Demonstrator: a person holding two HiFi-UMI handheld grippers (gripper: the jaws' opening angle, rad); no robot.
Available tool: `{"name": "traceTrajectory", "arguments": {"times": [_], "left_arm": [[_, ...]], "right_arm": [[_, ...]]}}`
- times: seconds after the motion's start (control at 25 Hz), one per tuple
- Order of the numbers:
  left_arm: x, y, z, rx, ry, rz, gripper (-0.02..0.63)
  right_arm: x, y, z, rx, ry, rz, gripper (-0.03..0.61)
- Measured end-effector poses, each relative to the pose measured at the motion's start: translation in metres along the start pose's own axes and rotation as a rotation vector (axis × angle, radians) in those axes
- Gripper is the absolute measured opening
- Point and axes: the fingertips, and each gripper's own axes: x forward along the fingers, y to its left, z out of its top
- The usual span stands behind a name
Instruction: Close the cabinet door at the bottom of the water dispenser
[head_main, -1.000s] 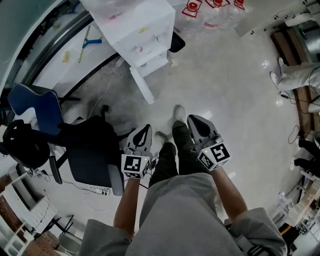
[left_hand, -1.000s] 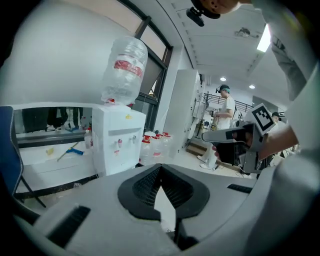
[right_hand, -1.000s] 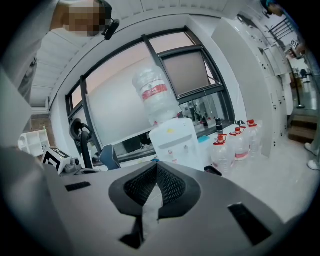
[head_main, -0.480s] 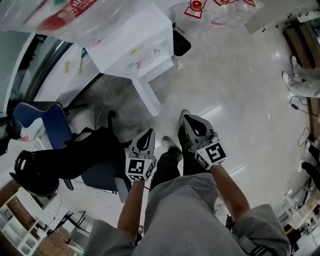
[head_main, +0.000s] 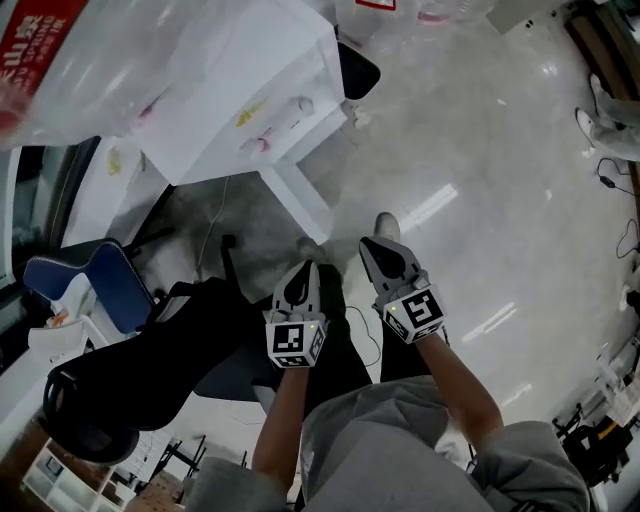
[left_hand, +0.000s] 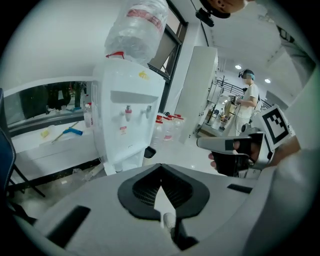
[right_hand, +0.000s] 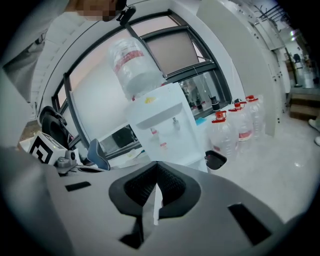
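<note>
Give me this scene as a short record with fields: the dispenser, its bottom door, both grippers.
water dispenser: white, bottle on top
cabinet door: open, sticking out at the base
left gripper: shut, empty, apart from the door
right gripper: shut, empty, apart from the door
task: door not yet closed

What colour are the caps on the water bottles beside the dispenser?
Red caps on clear plastic bottles; best in the right gripper view.
</note>
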Motion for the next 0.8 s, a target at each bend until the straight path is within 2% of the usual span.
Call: {"name": "traceTrajectory", "arguments": {"times": [0.32, 0.56, 0.8], "left_arm": [[0.029, 0.034, -0.065, 0.049, 0.073, -0.086, 0.008], [0.056, 0.046, -0.108, 0.059, 0.079, -0.126, 0.008], [0.078, 0.061, -0.156, 0.079, 0.126, -0.099, 0.008]], "right_arm": [[0.038, 0.003, -0.084, 0.057, 0.03, -0.132, 0.008], [0.065, -0.004, -0.149, 0.063, 0.119, -0.117, 0.008], [0.087, -0.011, -0.186, 0.085, 0.143, -0.104, 0.008]]}}
